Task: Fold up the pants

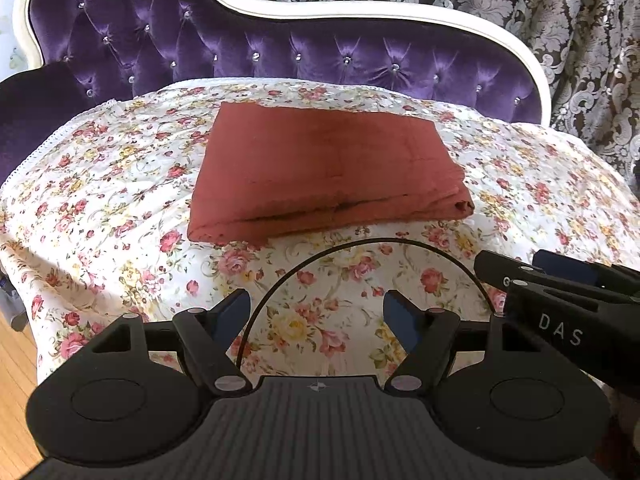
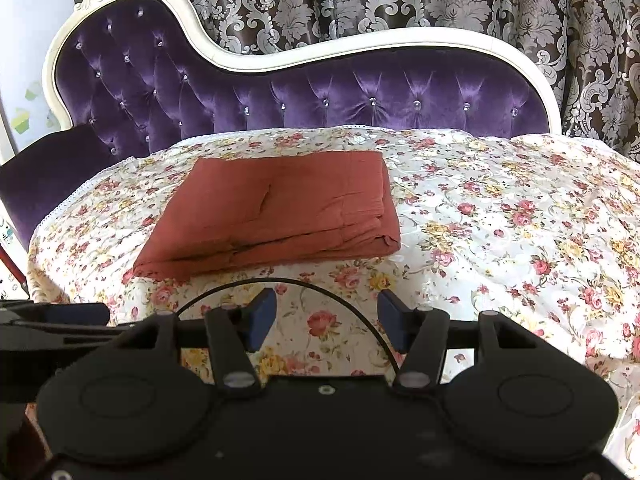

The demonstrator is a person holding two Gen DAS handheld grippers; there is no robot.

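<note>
I see a chaise longue [image 1: 280, 52] with a purple tufted velvet back, small crystal buttons and a curved white frame. A quilted bedspread [image 1: 100, 208] covers its seat; the cloth is white with many small pink and yellow roses and has a white lace edge at the far side. Behind the chaise hangs a dark curtain [image 1: 520, 4] with a large silver damask pattern. At the bottom left of the left wrist view a piece of light wooden floor [image 1: 16, 380] shows. At the left end of the seat lies a dark purple bolster [image 1: 28, 120].

The pants [image 1: 328, 168] are rust red and already folded into a flat rectangle with several layers. They lie on the bedspread, on the left half of the seat in the right wrist view, with the stacked folded edges turned toward me and a small bunch of cloth at the near right corner.

My left tongs [image 1: 316, 318] hover above the bedspread just in front of the pants, released, with only flowered cloth between the blue pads. My right tongs [image 2: 326, 320] are also released and grasp nothing; they hang near the front edge of the pants, apart from them. The two tools stay close side by side.
</note>
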